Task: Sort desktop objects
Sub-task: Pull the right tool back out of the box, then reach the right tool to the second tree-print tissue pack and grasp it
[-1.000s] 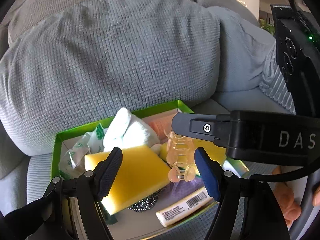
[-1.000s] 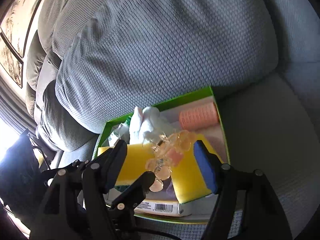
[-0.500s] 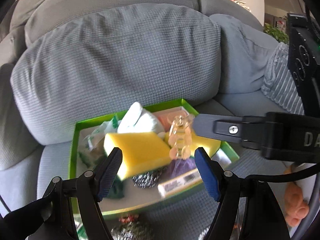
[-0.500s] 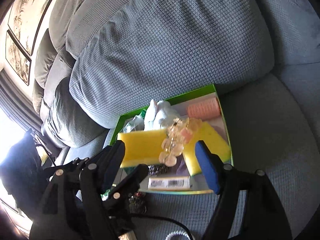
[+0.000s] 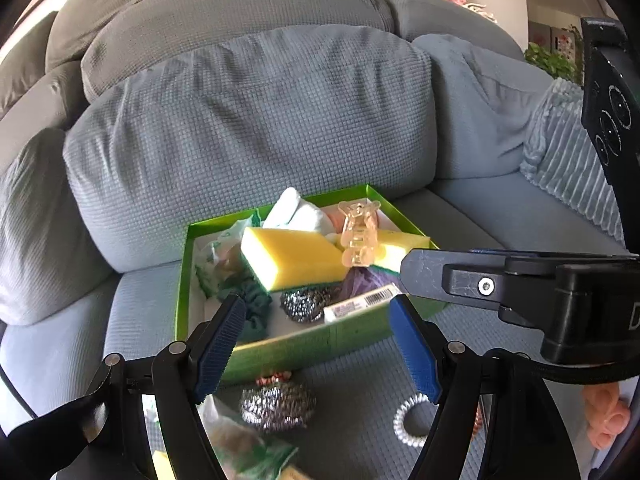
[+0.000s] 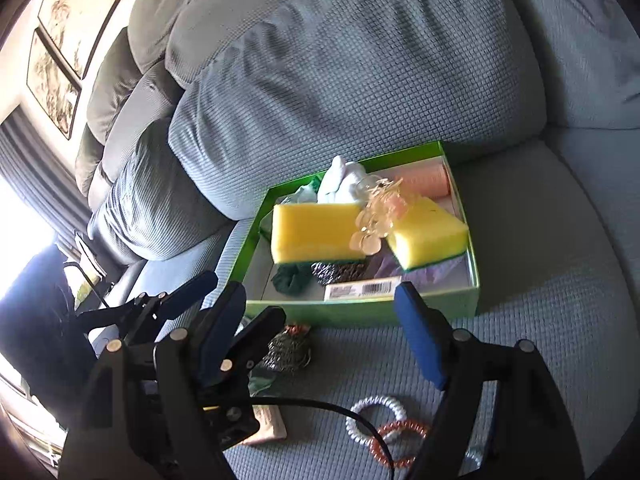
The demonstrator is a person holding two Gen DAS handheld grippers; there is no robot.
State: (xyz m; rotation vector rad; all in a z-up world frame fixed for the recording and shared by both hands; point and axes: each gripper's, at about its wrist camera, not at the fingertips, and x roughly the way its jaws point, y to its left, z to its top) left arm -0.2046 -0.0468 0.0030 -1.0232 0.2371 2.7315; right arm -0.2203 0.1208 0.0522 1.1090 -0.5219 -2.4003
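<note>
I am seeing both tools hovering in front of the green box (image 6: 360, 312) on the sofa seat (image 6: 540, 300). The left tool (image 5: 316, 344) is standing about half open with nothing between its pads. The right tool (image 6: 320, 332) is opening its jaws and is also carrying nothing. The clear hair claw (image 6: 376, 216) is lying in the box, across the two yellow sponges (image 6: 312, 232), apart from either tool.

Judgement: I am reading this as the gap between one drop and the next pick.

Loose items are waiting on the seat in front of the box: a steel scourer (image 5: 276, 406), a clear coil hair tie (image 6: 376, 416), an orange coil tie (image 6: 400, 440) touching it, and some blurred packets I cannot identify.

Next move, as I am planning it: lowering one tool over the scourer or a coil tie, jaws straddling it, then closing.
</note>
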